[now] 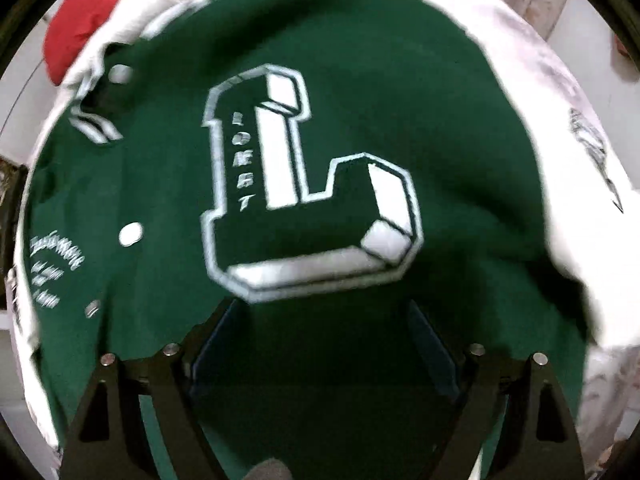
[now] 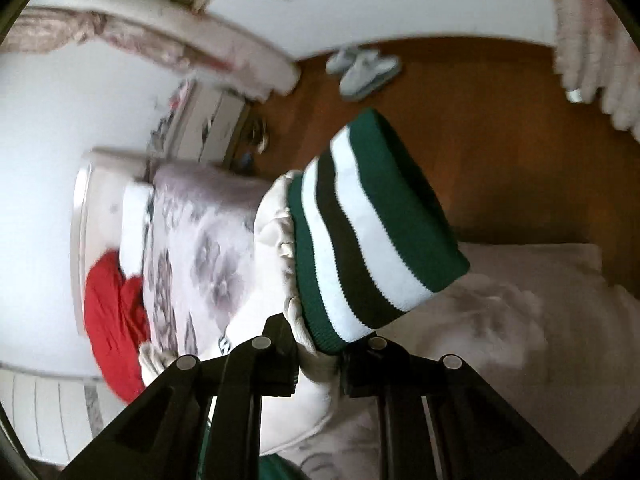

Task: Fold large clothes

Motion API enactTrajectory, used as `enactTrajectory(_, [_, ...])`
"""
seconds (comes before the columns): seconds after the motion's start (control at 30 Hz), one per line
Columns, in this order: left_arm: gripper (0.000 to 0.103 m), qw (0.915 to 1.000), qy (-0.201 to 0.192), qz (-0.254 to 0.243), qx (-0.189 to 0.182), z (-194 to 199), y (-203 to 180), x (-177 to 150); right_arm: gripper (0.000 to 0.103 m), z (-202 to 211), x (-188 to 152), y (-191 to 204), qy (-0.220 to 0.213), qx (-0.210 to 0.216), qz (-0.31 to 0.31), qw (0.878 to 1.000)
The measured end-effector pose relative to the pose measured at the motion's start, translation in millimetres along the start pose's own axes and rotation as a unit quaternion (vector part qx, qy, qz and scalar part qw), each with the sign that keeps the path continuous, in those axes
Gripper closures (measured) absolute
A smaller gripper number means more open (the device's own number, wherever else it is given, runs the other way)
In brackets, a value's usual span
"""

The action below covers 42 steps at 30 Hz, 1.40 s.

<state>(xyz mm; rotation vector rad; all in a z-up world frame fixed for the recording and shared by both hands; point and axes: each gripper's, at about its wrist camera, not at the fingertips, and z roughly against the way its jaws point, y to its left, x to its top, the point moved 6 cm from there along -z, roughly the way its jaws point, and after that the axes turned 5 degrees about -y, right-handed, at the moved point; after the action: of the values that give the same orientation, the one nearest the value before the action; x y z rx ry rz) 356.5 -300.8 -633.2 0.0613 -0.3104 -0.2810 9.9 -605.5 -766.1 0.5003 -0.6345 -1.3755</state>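
Jacket: green varsity jacket [image 1: 360, 80] w/ big white block "L" patch [image 1: 308, 184] on the front, spread flat on the bed; fills most of the left wrist view. Small white script on the chest at left, too blurred to read. White snap buttons [image 1: 130, 234] run down the left side of the view.

Sleeves: white/cream; one sleeve [image 1: 540, 152] lies along the jacket's right edge in the left view. Other sleeve [image 2: 276, 236] is lifted up, seen in the right view.

Cuff: ribbed, green/white/dark stripes [image 2: 368, 240]; sticks up & away from the right claw, over the wooden floor [image 2: 500, 140] in the bkgd.

Left claw [image 1: 320, 360]: jaws wide apart, nothing between them; pointing steeply down over the lower part of the jacket front, just below the "L". Whether the tips touch the cloth: can't tell.

Right claw [image 2: 320, 364]: jaws narrow, pinched on the cream sleeve just behind the striped cuff; cloth bunches between the fingers [image 2: 280, 360].

Bed: floral pale bedspread [image 2: 200, 240] under the jacket, white headboard at left in the right view.

Red garment [image 2: 116, 320]: crumpled on the bed near the headboard, apart from the jacket; also at upper left in the left view.

Slippers [image 2: 364, 68]: pale pair on the floor, well apart from the bed.

Sharpness: both views motion-blurred.
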Motion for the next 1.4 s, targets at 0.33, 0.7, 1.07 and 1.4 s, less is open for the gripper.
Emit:
enactTrajectory(0.33, [0.0,0.9982,-0.055,0.024,0.004,-15.1,15.5,13.3,0.043,-89.2,-35.3,-80.4,0.064,0.051,-0.169,0.982])
enactTrajectory(0.7, [0.0,0.9947,-0.036,0.091,-0.032,-2.1,42.5,55.9,0.098,-58.1,52.4,-21.6,-0.07,0.028,-0.105,0.992])
enactTrajectory(1.07, [0.0,0.9961,-0.014,0.086,-0.016,-6.4,99.0,56.5,0.098,-34.0,23.1,144.0,-0.088,0.052,0.072,0.992])
enactTrajectory(1.4, [0.0,0.9793,-0.045,0.186,0.066,70.7,262.0,-33.0,0.098,-89.2,-245.5,376.7,0.06,0.091,0.423,0.899])
